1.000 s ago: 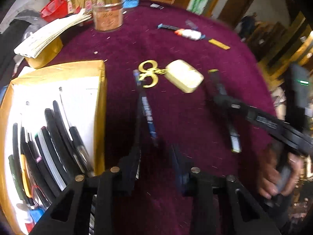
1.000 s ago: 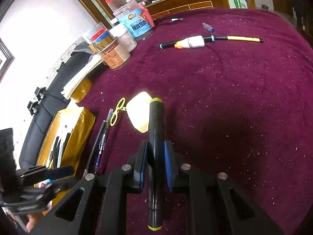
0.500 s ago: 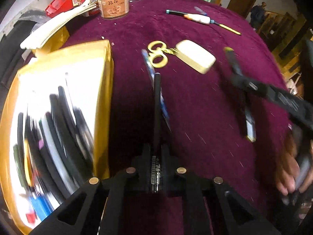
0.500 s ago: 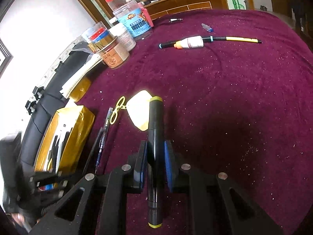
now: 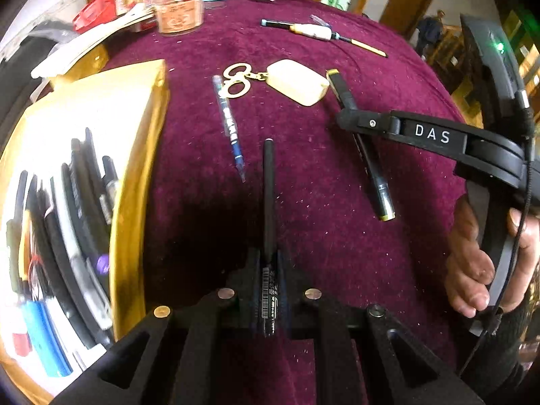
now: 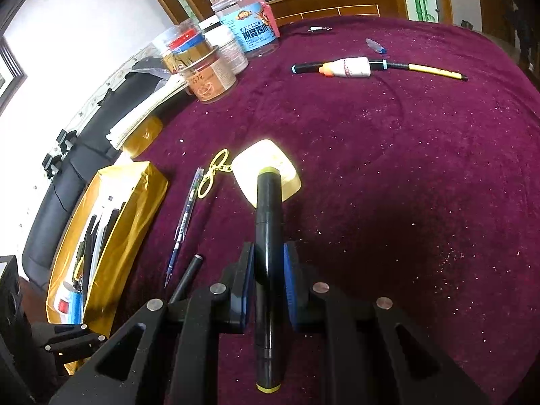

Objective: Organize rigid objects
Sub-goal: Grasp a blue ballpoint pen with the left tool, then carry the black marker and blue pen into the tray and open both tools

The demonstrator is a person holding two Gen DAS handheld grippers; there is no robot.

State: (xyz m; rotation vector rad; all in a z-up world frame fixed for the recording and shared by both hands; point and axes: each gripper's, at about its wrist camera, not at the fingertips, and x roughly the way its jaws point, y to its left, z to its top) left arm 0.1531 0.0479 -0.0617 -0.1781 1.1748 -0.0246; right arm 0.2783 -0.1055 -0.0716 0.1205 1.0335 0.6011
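At nine o'clock of the left gripper (image 5: 269,270), the box (image 5: 135,182) is being approached; pen (image 5: 269,202) and marker (image 6: 266,253) are being gripped, the marker by the right gripper (image 6: 268,270); release inside is judged next.

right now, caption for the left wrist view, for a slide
Left gripper clamps a black pen beside the gold box of pens.

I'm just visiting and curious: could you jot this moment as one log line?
left gripper: shut on slim black pen | right gripper: shut on thick black yellow-capped marker | gold box: holds pens
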